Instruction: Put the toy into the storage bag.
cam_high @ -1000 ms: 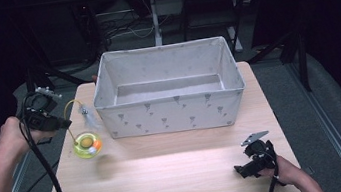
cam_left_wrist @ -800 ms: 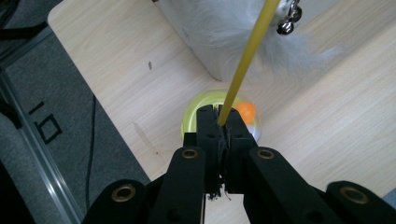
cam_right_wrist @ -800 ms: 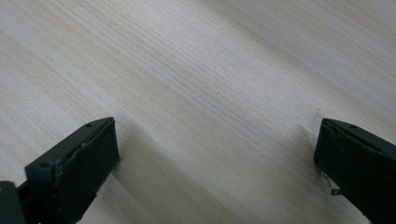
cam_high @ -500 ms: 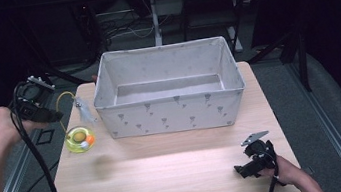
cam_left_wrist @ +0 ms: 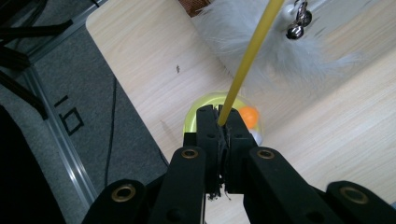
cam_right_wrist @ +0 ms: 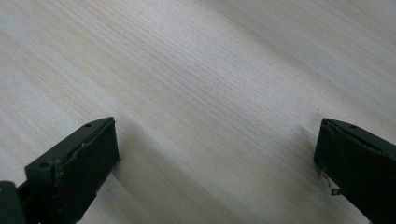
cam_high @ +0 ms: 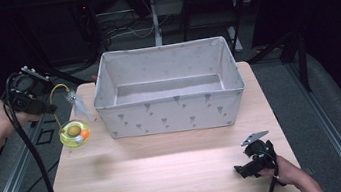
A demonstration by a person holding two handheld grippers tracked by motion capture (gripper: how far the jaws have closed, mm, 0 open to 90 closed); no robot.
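A cat toy hangs from my left gripper [cam_high: 49, 108]: a thin yellow wire [cam_high: 56, 92] curves down to a yellow-green ball [cam_high: 75, 133] with an orange ball inside, and a white feather [cam_high: 79, 105] dangles beside it. In the left gripper view the jaws [cam_left_wrist: 223, 119] are shut on the yellow wire [cam_left_wrist: 247, 60]; the ball [cam_left_wrist: 201, 101], feather [cam_left_wrist: 266, 51] and a small bell [cam_left_wrist: 295, 30] lie beyond. The toy is off the table [cam_high: 170, 177], over its left edge. My right gripper [cam_high: 244, 169] rests open at the front right; its fingers [cam_right_wrist: 74, 168] bracket bare wood.
A large white fabric box [cam_high: 171, 113] with a grey pattern stands open-topped on the far half of the table, right of the toy. A black cable [cam_high: 29, 146] trails from the left gripper down past the table's left side. Grey floor and a metal rail [cam_left_wrist: 56, 135] lie left.
My left gripper has risen and drawn left with the wire in it, and the hanging ball has swung left toward the table's edge. The right gripper has stayed put.
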